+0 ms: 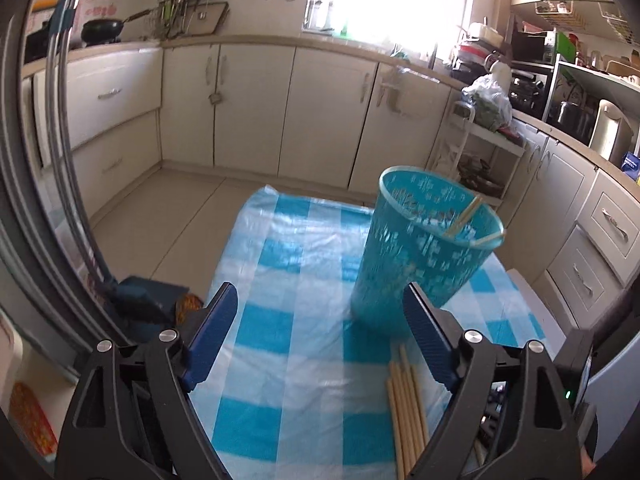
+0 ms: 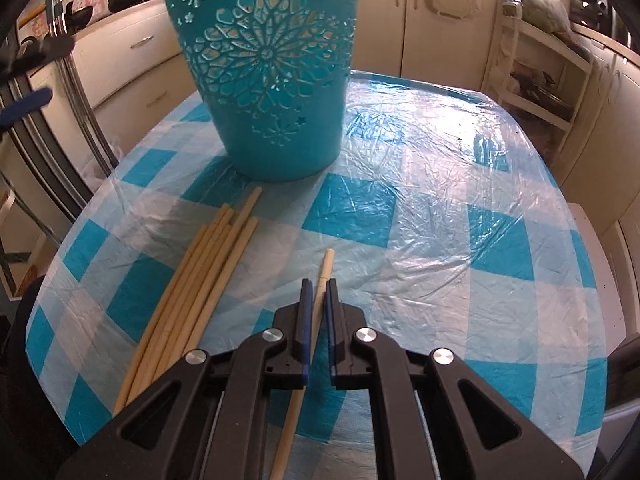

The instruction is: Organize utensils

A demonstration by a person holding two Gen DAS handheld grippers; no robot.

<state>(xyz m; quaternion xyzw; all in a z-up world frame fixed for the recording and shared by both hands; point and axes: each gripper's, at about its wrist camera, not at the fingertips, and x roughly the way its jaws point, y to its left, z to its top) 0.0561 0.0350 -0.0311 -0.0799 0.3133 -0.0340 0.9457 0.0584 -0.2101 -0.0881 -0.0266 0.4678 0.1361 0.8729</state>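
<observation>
Pale wooden chopstick (image 2: pixel 325 276) is clamped between the closed blue pads of the right gripper (image 2: pixel 316 292), its tip over the blue-and-white checked plastic tablecloth (image 2: pixel 440 208). Just left lies one loose bundle of about six more chopsticks (image 2: pixel 200 280), near the single teal perforated plastic basket (image 2: pixel 272 80) holding two chopsticks (image 1: pixel 466 216). Left gripper (image 1: pixel 320 312) stands wide, nothing between its pads.

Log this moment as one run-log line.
left gripper: open, empty | right gripper: shut on chopstick | basket: upright, holds chopsticks | loose chopsticks: on tablecloth
</observation>
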